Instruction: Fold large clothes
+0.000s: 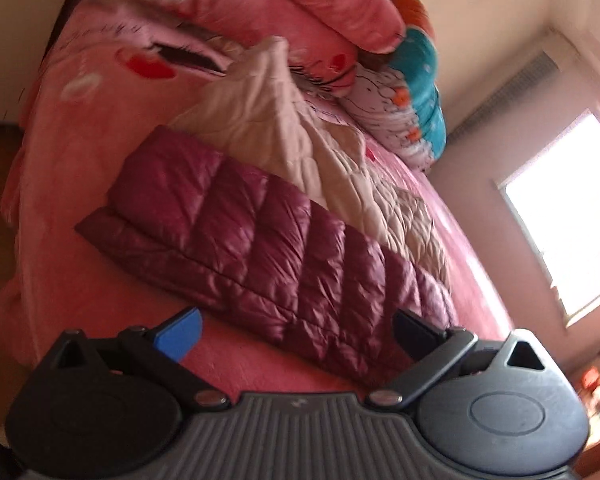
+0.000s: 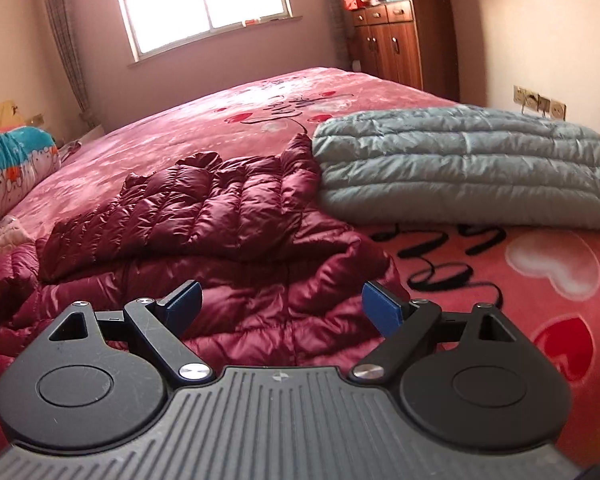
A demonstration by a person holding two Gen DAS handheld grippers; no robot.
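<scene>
Two claws, both spread wide and empty.

Left wrist view: left claw (image 1: 298,332) hovers over the bed (image 1: 100,240), fingers well apart, nothing between them. Maroon down jacket (image 1: 268,248) lies flat on the pink blanket, running from 9 to 4 o'clock, its near edge just ahead of the claw. Beige quilted lining (image 1: 268,120) shows at 12 o'clock, touching the maroon panel. Rolled pink quilts (image 1: 300,4) and a teal cartoon pillow (image 1: 420,92) sit at 1 o'clock. Window (image 1: 572,208) at 3 o'clock.

Right wrist view: right claw (image 2: 282,306) spread, hanging just over the maroon jacket (image 2: 204,216), sleeve bunched on top. Folded grey down jacket (image 2: 460,164) at 2 o'clock, touching the maroon one. Wooden cabinet (image 2: 400,36) at 1 o'clock.
</scene>
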